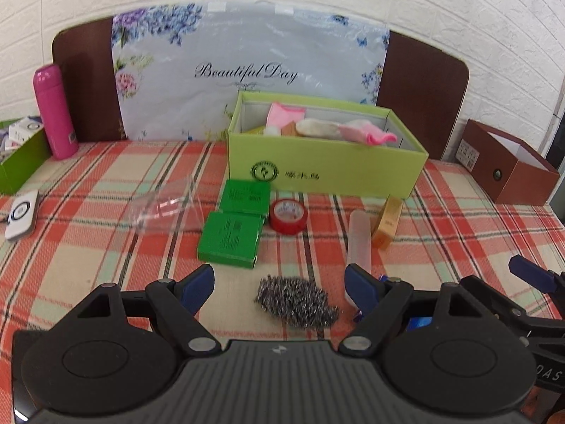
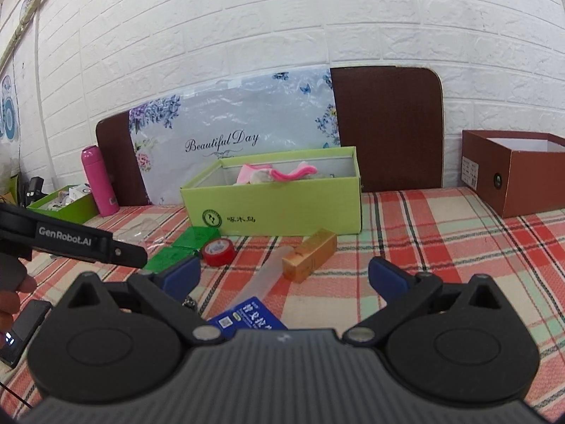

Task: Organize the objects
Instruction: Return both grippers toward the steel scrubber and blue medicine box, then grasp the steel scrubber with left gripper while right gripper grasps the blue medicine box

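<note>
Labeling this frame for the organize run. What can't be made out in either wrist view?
- Blue packet: right wrist view, lower part hidden behind the right gripper; a sliver in the left view.
- Lime box contents: near wall hides all but the pink cloth on top.
- Green tray: left wrist view, cut off by the left edge.
- Clear plastic piece: transparent and blurred, shape unclear.
- Green boxes: label print too small.

Both the left hand-held gripper [image 1: 279,284] and right hand-held gripper [image 2: 284,277] point slightly downward, jaws wide apart, empty.
</note>
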### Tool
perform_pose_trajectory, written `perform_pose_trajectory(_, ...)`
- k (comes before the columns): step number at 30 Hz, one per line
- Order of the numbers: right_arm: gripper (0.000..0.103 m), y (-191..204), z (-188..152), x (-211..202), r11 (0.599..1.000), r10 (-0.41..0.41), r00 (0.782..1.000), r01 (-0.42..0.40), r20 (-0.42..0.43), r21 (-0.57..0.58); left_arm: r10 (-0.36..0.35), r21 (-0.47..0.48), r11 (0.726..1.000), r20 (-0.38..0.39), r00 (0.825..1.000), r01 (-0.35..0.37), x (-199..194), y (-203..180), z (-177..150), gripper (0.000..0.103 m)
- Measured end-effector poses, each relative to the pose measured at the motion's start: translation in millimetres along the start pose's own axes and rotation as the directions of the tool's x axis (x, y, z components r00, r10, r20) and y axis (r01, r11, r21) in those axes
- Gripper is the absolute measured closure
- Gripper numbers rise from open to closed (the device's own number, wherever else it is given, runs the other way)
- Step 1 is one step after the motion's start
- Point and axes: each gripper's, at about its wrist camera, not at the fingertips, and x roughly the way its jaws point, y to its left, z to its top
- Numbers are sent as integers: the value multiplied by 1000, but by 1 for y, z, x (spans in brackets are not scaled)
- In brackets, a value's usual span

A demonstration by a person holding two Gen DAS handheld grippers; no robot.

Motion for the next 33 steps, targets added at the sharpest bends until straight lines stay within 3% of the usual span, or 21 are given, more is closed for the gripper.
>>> perform_pose_trajectory(7, 0, 0, -21, 6, 1000, 21, 998, -22, -66, -10, -2, -32, 999, -53, 999, 1, 5, 18, -25, 19)
perform_pose_trajectory(15, 0, 13, -45, 38, 983, 91, 977, -119, -191, -139, -96, -64, 994, -77, 992, 91, 8, 26, -37, 24)
perform_pose_trajectory(19, 12, 12, -50, 42, 988, 89, 962, -118, -259, -99, -120, -66, 991, -75, 990, 115, 15, 20, -34, 25)
perform_pose_trajectory(23, 26, 23, -55, 21, 988, 121, 959, -142, -255, -66, -151, -85, 986, -89, 984, 144, 35, 12, -26, 30)
perform_pose_trajectory(24, 27, 26, -56, 17, 987, 129, 958, -150, -256, -63, -154, -91, 985, -89, 984, 146, 42, 11, -23, 33)
perform_pose_trajectory(27, 47, 41, -64, 6, 985, 125, 957, -152, -263, -85, -154, -104, 984, -115, 981, 142, 64, 10, -15, 49)
perform_pose_trajectory(33, 46, 50, -66, -3, 982, 146, 946, -174, -289, -74, -220, -104, 973, -125, 967, 207, 66, 28, -18, 69)
